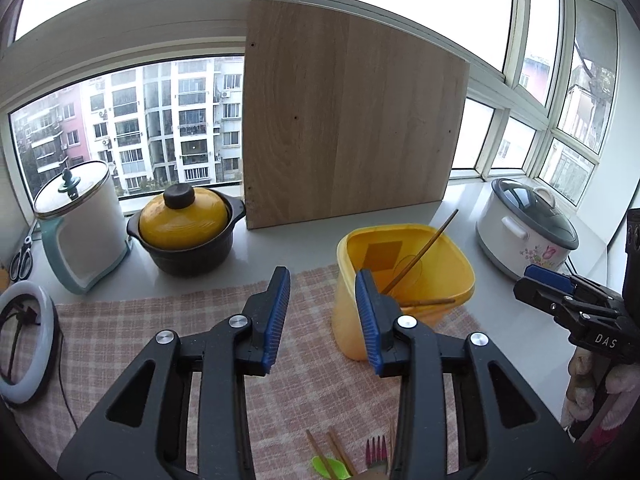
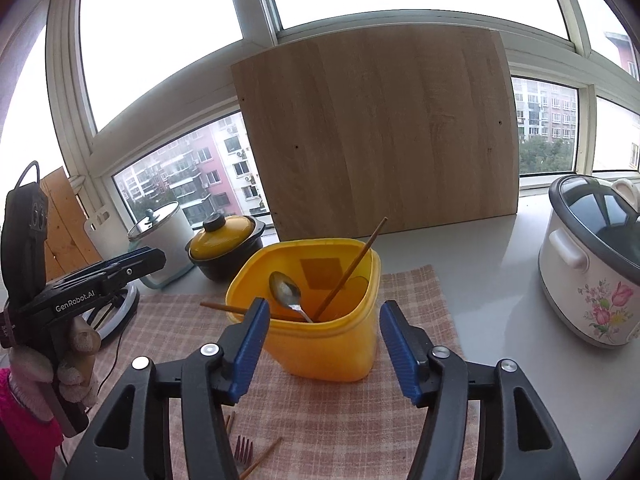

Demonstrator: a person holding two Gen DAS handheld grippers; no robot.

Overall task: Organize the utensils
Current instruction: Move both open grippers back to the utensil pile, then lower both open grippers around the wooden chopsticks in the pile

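Observation:
A yellow plastic container (image 1: 352, 332) (image 2: 332, 352) stands on a pink checked cloth (image 1: 160, 320). Inside it one wooden chopstick (image 2: 352, 268) leans upright, another (image 2: 224, 308) lies across the rim, and a metal spoon (image 2: 286, 290) rests there too. My left gripper (image 1: 322, 280) is open with nothing between its pads, just left of the container. My right gripper (image 2: 325, 306) is open in front of the container without touching it. On the cloth near me lie a pink fork (image 1: 376, 454), more chopsticks (image 1: 320, 452) and a green utensil (image 1: 326, 466).
A wooden board (image 1: 348, 116) leans against the window behind the container. A yellow-lidded black pot (image 1: 186, 232) and a white lidded canister (image 1: 84, 232) stand at the left, a flowered cooker (image 2: 592, 264) at the right. A ring light (image 1: 24, 340) lies at the cloth's left edge.

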